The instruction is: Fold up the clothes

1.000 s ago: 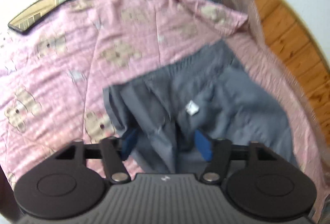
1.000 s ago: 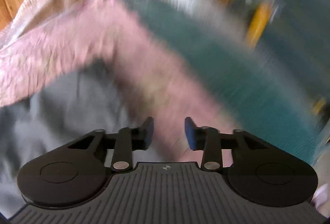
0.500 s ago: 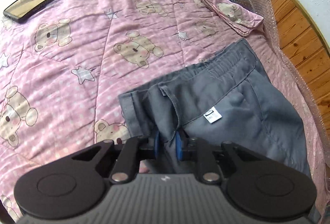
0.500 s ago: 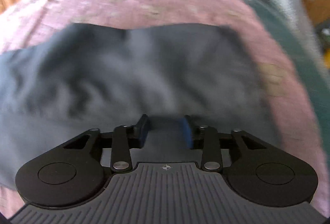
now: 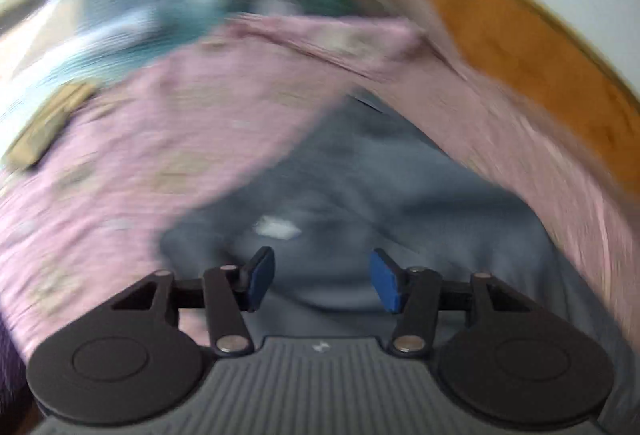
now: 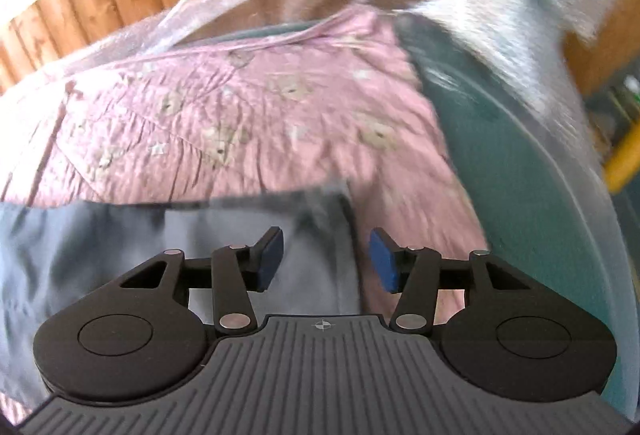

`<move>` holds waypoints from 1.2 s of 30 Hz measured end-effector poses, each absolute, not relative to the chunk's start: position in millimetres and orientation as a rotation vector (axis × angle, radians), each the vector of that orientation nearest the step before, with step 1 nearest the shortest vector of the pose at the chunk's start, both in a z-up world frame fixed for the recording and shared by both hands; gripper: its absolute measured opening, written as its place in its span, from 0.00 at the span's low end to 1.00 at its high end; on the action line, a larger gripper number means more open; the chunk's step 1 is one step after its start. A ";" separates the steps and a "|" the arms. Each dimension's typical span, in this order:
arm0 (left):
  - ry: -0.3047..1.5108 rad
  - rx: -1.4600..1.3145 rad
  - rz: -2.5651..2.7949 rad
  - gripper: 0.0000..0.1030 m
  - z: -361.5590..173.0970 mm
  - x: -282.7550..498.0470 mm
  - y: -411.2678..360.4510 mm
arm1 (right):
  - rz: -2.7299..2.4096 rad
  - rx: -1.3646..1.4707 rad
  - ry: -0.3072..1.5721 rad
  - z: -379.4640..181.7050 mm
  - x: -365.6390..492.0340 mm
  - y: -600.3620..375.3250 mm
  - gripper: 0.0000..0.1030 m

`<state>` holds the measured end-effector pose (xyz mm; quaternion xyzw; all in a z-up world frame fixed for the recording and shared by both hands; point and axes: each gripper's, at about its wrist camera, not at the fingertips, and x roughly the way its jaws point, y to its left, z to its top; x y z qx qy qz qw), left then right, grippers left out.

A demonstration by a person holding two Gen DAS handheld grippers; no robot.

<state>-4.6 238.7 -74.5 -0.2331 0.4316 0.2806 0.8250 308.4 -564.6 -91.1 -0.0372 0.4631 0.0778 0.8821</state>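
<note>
Between folds: grey shorts (image 5: 400,203) flat on pink blanket (image 6: 260,107), near side. Left gripper (image 5: 322,281) and right gripper (image 6: 326,261) both opening, pads off cloth, nothing pinched. Next: pick edge, re-grip for fold.

Both cameras ride on the grippers and look forward and steeply down along the fingers at close range. The left wrist view, heavily blurred, faces the grey garment (image 5: 400,195) filling the lower centre, with the pink blanket (image 5: 160,139) across the left and upper frame. The right wrist view is sharper: the same garment (image 6: 100,247) sits lower left and the blanket (image 6: 260,107) mid-frame. Both views share the garment, the blanket and the wooden floor
</note>
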 end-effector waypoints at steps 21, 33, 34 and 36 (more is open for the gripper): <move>1.158 -0.468 0.768 0.65 -151.3 21.4 216.4 | 0.237 -0.076 1.117 -148.8 380.4 -550.8 0.04; 1.164 -0.478 0.784 0.76 -150.6 19.1 220.6 | 0.244 0.095 0.903 -106.2 328.7 -582.6 0.11; 1.159 -0.480 0.782 0.76 -150.8 18.2 220.5 | 0.326 0.099 0.911 -103.2 310.8 -572.2 0.11; 1.153 -0.492 0.778 0.76 -149.0 17.4 220.7 | 0.428 0.050 1.007 -126.4 281.6 -555.2 0.11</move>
